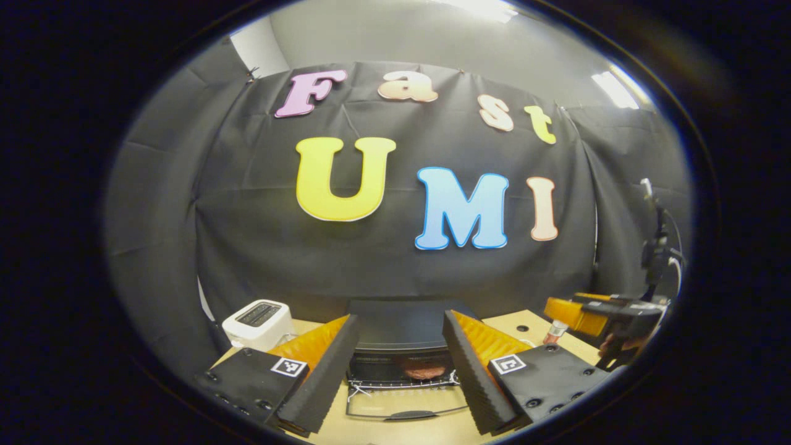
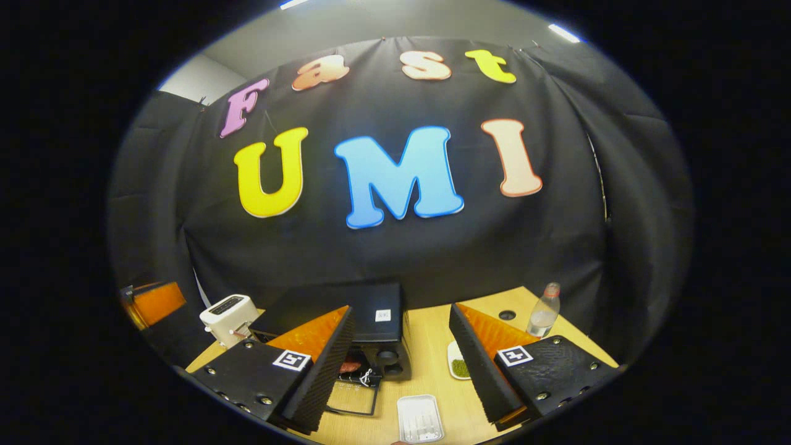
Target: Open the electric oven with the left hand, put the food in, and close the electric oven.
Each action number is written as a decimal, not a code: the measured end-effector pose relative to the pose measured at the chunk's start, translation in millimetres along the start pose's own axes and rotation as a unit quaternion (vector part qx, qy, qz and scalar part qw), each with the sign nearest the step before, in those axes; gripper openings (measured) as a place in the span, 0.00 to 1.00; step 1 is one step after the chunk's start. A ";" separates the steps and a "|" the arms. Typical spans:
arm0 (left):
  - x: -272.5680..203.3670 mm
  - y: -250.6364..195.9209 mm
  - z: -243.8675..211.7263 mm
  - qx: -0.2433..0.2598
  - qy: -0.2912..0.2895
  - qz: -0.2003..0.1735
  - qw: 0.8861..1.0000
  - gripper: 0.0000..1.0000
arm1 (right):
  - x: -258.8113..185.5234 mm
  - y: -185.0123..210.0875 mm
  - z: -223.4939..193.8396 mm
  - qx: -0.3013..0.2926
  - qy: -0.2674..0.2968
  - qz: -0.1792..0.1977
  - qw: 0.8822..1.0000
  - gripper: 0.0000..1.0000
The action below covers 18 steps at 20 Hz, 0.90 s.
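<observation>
Oven [image 1: 401, 334] door [image 1: 405, 405] down flat on worktop [image 2: 426, 364], food [image 1: 425, 372] on the rack inside. My left gripper [image 1: 400, 371] and right gripper [image 2: 401, 364]: jaws spread wide, holding nothing.

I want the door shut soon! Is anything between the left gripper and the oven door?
Nothing visible is. The left gripper is open, and the oven door hangs down straight ahead between its jaws, with the food already on the rack.
</observation>
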<state>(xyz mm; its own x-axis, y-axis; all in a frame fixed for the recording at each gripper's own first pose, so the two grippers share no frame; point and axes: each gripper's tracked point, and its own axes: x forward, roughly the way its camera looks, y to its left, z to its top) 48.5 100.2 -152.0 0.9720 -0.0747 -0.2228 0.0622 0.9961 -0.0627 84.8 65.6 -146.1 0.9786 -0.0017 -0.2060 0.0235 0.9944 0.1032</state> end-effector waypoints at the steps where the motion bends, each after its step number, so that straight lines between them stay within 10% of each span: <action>1: 0.3 -6.1 -1.7 0.002 -0.001 -0.002 1.000 0.96 | -8.3 -3.1 16.4 0.002 -0.016 -0.001 1.000 0.94; 8: 9.4 -40.1 -15.0 0.004 0.015 -0.015 1.000 0.93 | -40.8 -25.4 84.0 -0.024 -0.100 -0.022 0.994 0.94; 18: 22.1 -49.1 -141.9 -0.027 0.184 -0.021 0.982 0.90 | -45.6 -45.8 68.1 -0.048 -0.077 -0.039 0.995 0.94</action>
<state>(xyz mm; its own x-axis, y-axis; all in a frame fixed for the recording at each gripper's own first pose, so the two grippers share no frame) 34.8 43.0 -291.9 0.8209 -0.1368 -0.5544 0.0782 0.9887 -0.1282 53.1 13.0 -75.2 0.9944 -0.0887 -0.0580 0.0887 0.9961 -0.0023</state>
